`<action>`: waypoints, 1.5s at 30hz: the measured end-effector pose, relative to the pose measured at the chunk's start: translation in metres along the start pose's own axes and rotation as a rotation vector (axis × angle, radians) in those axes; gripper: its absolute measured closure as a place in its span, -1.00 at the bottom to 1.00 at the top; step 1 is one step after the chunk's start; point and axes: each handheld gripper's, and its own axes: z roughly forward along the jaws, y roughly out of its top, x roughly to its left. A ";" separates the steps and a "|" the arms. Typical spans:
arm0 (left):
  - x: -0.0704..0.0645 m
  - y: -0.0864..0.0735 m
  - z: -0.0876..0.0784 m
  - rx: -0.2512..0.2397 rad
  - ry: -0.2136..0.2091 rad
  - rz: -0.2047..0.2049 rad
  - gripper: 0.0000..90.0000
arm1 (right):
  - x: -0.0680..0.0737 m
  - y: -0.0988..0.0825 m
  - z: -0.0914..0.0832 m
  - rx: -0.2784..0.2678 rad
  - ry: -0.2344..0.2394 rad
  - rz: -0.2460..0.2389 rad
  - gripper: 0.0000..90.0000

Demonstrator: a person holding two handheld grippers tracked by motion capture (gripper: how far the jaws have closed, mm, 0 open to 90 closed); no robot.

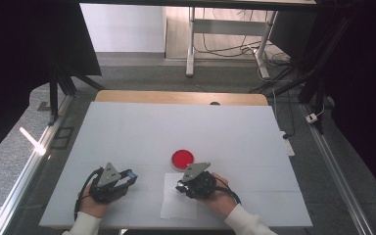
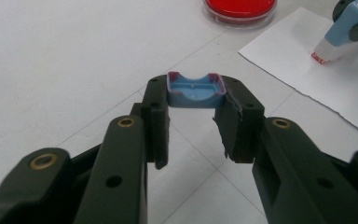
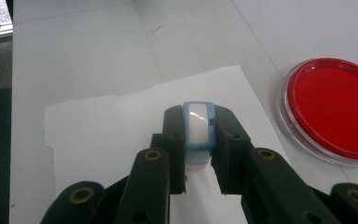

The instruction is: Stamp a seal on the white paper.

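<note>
My left gripper [image 2: 196,100] is shut on a small blue cap [image 2: 196,91] with red-stained corners, held just above the white table; in the high view the gripper [image 1: 130,176] sits at the front left. My right gripper [image 3: 199,140] is shut on a light-blue and white stamp [image 3: 199,128]. From the left gripper view, the stamp [image 2: 342,30] tilts down with its red-stained white tip on the sheet of paper [image 2: 317,88]. In the high view the right gripper [image 1: 181,187] is over the paper [image 1: 178,205]. A round red dish [image 1: 182,158] lies just beyond the paper.
The white table top [image 1: 176,127] stretches beyond the dish, with a wooden edge [image 1: 176,96] at the back. The paper [image 3: 116,135] has a torn left edge. The dish [image 3: 333,109] lies close to the right of my right gripper.
</note>
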 end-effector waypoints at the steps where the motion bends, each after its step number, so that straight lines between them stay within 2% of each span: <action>1: 0.000 0.000 0.000 0.000 0.000 0.000 0.45 | 0.000 0.000 0.000 0.000 0.002 0.003 0.69; 15: 0.000 0.000 0.000 0.000 -0.001 0.000 0.45 | -0.002 0.002 0.000 0.024 0.005 0.015 0.69; 25: 0.001 0.000 0.000 -0.002 0.001 -0.004 0.45 | -0.002 0.001 -0.001 -0.002 0.002 0.024 0.68; 27: 0.002 0.000 -0.001 -0.003 0.002 -0.004 0.45 | 0.000 0.001 -0.002 -0.007 -0.006 0.011 0.67; 34: 0.001 0.000 -0.001 -0.005 0.002 -0.003 0.45 | 0.000 0.001 -0.004 -0.025 -0.007 0.039 0.67; 40: 0.002 0.000 -0.001 -0.006 0.003 -0.007 0.45 | -0.001 0.000 -0.006 -0.026 -0.006 0.037 0.67; 43: 0.002 0.000 -0.001 -0.006 0.002 -0.007 0.45 | -0.002 0.000 -0.009 -0.055 -0.009 0.040 0.67; 45: 0.002 0.000 -0.001 -0.006 0.003 -0.007 0.45 | -0.004 0.001 -0.013 -0.081 -0.003 0.059 0.67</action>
